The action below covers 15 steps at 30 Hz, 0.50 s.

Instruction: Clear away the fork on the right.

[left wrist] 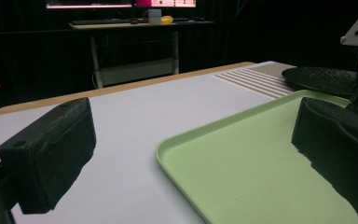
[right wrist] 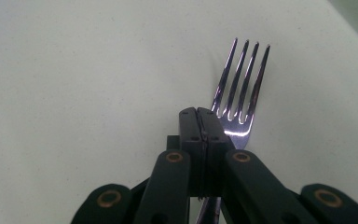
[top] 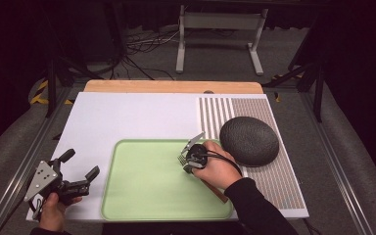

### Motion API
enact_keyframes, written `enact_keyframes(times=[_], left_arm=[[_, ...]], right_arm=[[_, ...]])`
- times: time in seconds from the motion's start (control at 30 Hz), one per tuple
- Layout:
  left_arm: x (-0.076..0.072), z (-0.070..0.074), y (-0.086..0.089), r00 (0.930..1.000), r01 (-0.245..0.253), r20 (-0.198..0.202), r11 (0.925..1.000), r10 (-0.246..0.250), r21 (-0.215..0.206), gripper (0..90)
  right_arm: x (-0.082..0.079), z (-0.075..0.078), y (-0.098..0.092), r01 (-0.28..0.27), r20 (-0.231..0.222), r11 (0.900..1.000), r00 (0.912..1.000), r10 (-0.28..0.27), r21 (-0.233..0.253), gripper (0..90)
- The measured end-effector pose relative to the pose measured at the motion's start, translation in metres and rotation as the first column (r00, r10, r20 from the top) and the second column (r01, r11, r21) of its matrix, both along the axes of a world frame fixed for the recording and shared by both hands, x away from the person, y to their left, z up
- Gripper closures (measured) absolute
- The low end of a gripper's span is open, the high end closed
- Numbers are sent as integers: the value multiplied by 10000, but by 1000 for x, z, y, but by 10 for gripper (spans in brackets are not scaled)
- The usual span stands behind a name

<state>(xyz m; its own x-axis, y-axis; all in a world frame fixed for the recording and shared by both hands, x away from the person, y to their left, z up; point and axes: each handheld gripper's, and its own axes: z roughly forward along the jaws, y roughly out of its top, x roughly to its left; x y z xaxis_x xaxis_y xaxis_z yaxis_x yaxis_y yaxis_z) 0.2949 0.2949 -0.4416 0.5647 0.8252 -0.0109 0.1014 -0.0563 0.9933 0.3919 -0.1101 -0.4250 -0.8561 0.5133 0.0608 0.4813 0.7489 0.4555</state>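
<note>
The right gripper (top: 192, 159), at the centre of the high view, is clamped on a fork (right wrist: 240, 88) just below its tines, so the long handle could pivot or slip out (a judgement) as it hangs over the green tray (top: 142, 196). That tray's bare floor holds nothing yet. The left gripper (top: 81, 169), lower left, waits released beside the tray; a dark domed object (top: 248, 140) sits to the tray's right.

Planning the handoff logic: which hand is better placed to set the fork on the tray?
Right. The right tongs are already shut on the fork over the green tray; the left tongs are open beside it.
</note>
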Motion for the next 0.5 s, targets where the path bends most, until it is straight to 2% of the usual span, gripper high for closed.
enact_keyframes(times=[0.33,0.5], left_arm=[[0,0,0,10000,20,-32,10000,-20,25,4],[0,0,0,10000,26,-21,10000,-26,36,3]], right_arm=[[1,-3,0,-21,-40,9997,10000,20,-261,900],[3,-3,-2,96,87,9994,9999,-93,-337,900]])
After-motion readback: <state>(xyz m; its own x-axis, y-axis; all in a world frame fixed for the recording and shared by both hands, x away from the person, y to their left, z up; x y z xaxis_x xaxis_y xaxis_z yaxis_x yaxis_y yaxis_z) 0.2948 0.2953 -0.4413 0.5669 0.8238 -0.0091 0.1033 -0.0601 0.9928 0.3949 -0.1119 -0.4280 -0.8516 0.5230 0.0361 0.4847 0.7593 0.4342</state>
